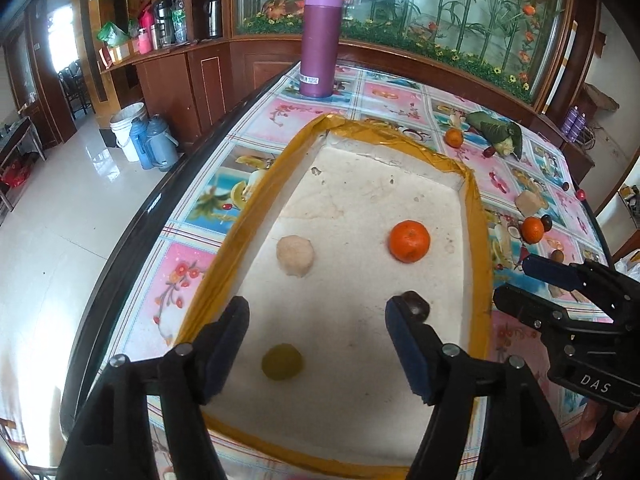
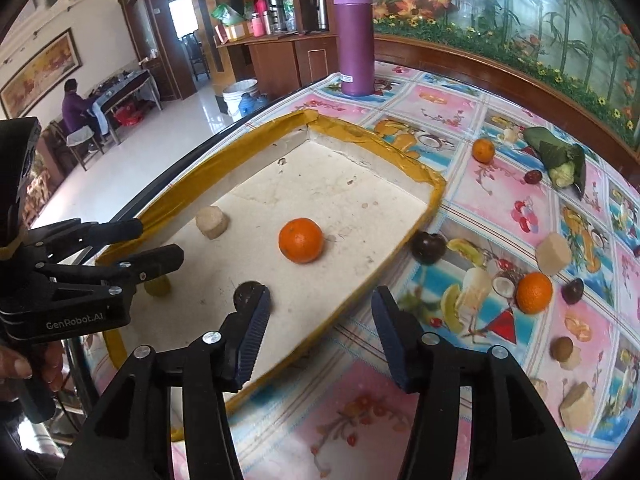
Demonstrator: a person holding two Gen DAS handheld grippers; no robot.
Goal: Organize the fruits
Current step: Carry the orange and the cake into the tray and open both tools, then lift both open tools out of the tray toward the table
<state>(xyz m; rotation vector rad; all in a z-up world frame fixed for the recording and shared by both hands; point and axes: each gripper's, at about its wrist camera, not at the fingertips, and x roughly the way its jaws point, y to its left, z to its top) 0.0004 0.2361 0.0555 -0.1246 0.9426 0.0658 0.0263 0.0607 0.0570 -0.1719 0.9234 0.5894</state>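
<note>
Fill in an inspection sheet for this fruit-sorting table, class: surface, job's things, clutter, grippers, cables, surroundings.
Surface: table under a fruit-print cloth.
Job's things: white tray with yellow taped rim holds an orange, a pale peeled chunk, a yellow-green fruit and a dark round fruit. Outside it on the cloth: a dark fruit against the rim, two oranges, pale chunks and small dark fruits.
Clutter: purple flask; leaf-wrapped bundle.
Grippers: left gripper open over the yellow-green fruit, empty; right gripper open above the tray rim, empty.
Cables: nothing seen.
Surroundings: wooden cabinets, a bamboo mural, a white bucket, a seated person.
</note>
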